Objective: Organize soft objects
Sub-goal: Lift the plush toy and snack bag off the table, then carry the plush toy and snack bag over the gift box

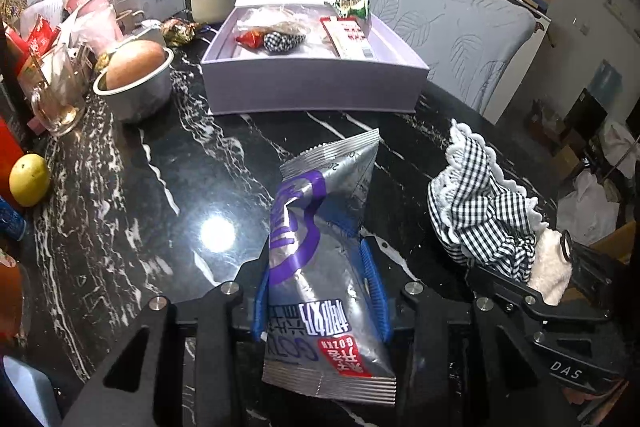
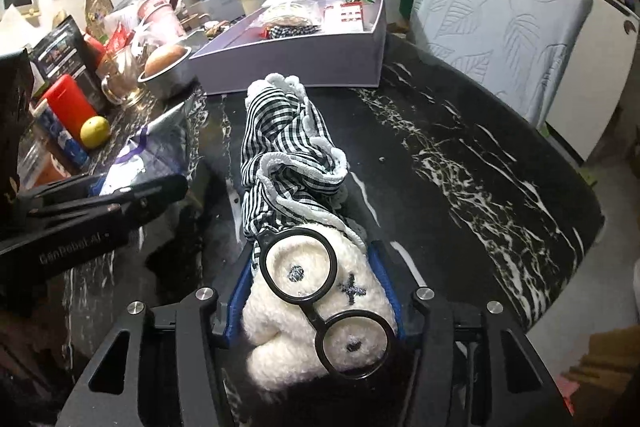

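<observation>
Two grips are seen. From the left wrist, a crinkled silver-and-purple foil snack pouch (image 1: 320,259) is clamped by the left tool (image 1: 320,291) above the black marbled bench (image 1: 160,187). From the right wrist, a white fluffy bespectacled plush doll in gingham (image 2: 316,291) is clamped by the right tool (image 2: 316,307), short of the open lilac cardboard box (image 2: 288,63).

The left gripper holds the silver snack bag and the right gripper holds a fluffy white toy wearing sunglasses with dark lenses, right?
Nearly. The right wrist view shows the fluffy white toy in the right gripper wearing clear round black-rimmed glasses, not sunglasses. The left gripper does hold the silver snack bag.
</observation>
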### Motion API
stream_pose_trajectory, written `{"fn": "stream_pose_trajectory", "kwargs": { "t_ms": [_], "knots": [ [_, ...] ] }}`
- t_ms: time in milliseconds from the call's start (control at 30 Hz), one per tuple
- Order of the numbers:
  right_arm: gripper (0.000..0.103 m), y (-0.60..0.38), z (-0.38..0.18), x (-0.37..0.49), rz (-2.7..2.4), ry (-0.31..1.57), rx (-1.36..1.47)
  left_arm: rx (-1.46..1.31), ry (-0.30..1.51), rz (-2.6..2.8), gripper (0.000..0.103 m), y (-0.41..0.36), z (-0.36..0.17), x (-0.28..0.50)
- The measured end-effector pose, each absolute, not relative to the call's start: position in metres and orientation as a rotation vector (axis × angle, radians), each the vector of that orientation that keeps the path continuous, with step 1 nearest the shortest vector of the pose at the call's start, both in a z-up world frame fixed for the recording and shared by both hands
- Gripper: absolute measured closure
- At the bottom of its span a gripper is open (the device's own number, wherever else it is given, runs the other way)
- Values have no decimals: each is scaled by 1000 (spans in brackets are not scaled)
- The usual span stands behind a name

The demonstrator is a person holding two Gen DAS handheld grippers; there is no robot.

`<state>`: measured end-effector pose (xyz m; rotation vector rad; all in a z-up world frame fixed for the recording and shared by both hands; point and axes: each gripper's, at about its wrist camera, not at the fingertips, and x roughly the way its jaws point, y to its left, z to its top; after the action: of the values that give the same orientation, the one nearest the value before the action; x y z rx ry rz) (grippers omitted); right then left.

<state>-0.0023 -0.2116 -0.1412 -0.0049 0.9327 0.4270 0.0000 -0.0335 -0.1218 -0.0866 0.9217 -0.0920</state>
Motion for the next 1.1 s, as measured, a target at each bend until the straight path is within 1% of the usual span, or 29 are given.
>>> {"fn": "stream_pose_trajectory", "kwargs": {
  "t_ms": [767,1100],
  "knots": [
    [50,-214,-90,-40,504,823,-6,-83,758,-112,63,-40,-64,-38],
    [50,-214,-55,-40,534,739,-21,-72,677,-145,63,-43,-34,-33]
  ]
}}
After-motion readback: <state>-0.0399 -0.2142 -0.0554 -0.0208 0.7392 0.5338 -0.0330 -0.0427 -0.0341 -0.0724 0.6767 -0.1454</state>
